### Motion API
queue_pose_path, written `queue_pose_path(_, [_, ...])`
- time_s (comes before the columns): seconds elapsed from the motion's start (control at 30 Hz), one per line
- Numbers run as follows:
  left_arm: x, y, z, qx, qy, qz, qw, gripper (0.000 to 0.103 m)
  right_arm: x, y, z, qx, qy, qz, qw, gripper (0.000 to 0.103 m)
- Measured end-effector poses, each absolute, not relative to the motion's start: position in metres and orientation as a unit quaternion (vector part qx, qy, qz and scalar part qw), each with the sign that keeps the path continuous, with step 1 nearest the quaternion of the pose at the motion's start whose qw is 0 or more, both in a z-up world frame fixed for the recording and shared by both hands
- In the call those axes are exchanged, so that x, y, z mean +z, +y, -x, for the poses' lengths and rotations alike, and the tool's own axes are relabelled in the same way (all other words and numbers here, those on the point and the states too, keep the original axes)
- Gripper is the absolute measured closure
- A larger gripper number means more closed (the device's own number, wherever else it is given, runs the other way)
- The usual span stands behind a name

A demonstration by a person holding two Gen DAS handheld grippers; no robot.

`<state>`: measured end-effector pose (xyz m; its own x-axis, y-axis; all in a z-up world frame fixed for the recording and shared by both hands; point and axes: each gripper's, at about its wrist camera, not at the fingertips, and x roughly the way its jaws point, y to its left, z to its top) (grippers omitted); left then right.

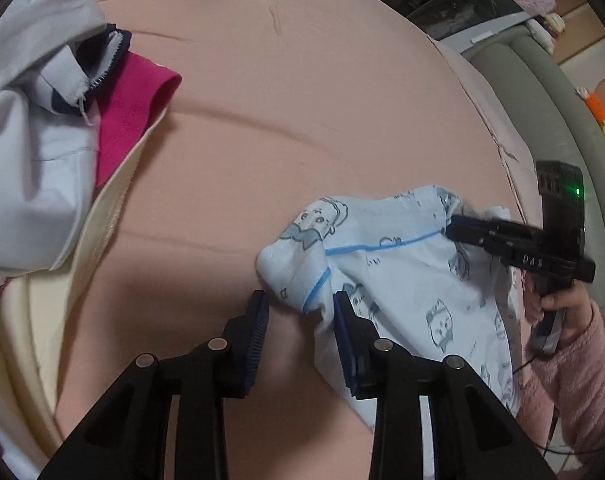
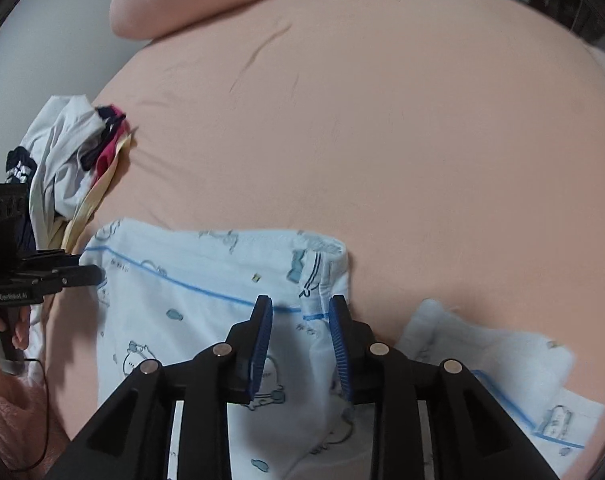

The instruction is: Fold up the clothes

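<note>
Left tool (image 1: pixel 300 312) astride printed garment's (image 1: pixel 402 264) corner.

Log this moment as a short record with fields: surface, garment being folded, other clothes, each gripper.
surface: pink bed sheet
garment: pale blue printed garment, lying partly folded on the sheet
other clothes: heap of clothes in white, navy, magenta and cream, apart from the garment
left gripper: jaws open, a corner of the garment between them, pads not pressing it
right gripper: jaws open over the garment's blue-piped edge, nothing clamped
</note>
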<state>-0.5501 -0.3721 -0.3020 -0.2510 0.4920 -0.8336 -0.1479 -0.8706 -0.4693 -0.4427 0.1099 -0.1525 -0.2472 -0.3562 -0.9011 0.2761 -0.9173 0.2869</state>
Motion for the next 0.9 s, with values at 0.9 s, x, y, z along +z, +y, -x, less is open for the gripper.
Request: queue_pose_path(0.9, [-0.282, -0.372, 0.576, 0.865, 0.049, 0.489, 0.098, 0.061, -0.146, 0.111, 0.441, -0.836, 0.066, -0.518, 0.170, 0.094])
